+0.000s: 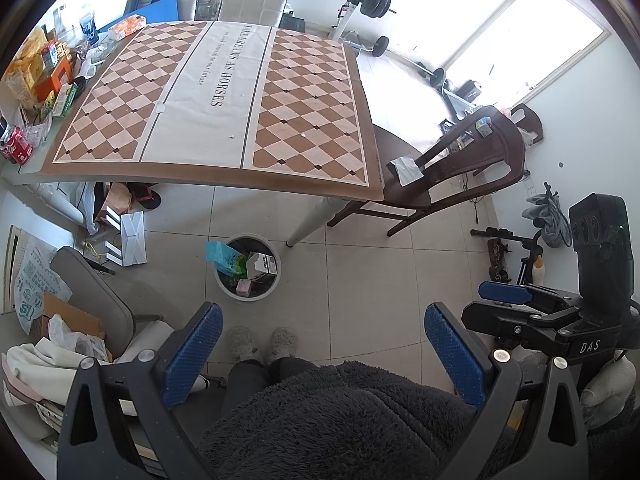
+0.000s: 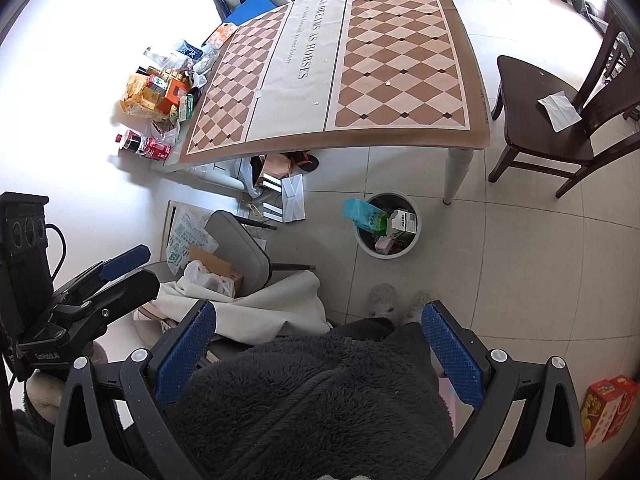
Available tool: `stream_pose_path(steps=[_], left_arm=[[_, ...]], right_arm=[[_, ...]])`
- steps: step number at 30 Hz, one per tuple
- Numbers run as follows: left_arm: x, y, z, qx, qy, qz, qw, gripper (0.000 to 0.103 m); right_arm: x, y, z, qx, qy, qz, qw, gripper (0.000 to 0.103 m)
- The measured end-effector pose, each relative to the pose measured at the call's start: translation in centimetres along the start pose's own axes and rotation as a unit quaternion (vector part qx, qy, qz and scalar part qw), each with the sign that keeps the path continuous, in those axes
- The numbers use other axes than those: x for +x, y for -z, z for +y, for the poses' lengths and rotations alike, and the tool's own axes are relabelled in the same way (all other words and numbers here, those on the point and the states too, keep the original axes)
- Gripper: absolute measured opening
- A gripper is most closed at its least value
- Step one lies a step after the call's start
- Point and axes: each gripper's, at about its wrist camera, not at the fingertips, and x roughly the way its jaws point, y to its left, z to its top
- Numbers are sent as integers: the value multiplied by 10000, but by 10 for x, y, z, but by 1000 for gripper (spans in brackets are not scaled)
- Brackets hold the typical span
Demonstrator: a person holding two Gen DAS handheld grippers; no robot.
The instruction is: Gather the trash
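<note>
Hovering above the person's lap, the left gripper [image 1: 324, 356] and right gripper [image 2: 320, 350] both have fingers spread wide, holding nothing. On the floor tiles near the table leg [image 1: 308, 224], the round bin [image 1: 247, 267] holds a green packet [image 1: 226, 258], a white carton [image 1: 262, 266] and a pink item [image 1: 243, 287].

You have one table [image 2: 478, 136] under one checked cloth [image 1: 224, 92], upper centre of the frame. One round bin [image 1: 247, 268] stands on the floor at centre, holding four visible items: one teal packet [image 1: 224, 258], one white carton [image 1: 262, 266], one pink item [image 1: 243, 287], one green item [image 1: 240, 266]. One dark wooden chair [image 2: 560, 128] sits at right, bearing one white paper [image 2: 559, 110]. Two slippers [image 1: 262, 342] show at lower centre. Two grippers are present, left gripper [image 1: 324, 360] and right gripper [image 2: 320, 354], each with two spread blue fingers [image 1: 194, 356]. Two red boxes [image 2: 606, 410] sit lower right. The clutter at upper left is too dense to count.
</note>
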Motion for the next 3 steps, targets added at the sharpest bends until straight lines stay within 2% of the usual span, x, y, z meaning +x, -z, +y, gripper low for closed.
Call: stream_pose_path(steps=[3], left_arm=[[0,-2,0,-29,-11,-5,10000,103]], right_arm=[[0,0,3,7,-3,0,10000,103]])
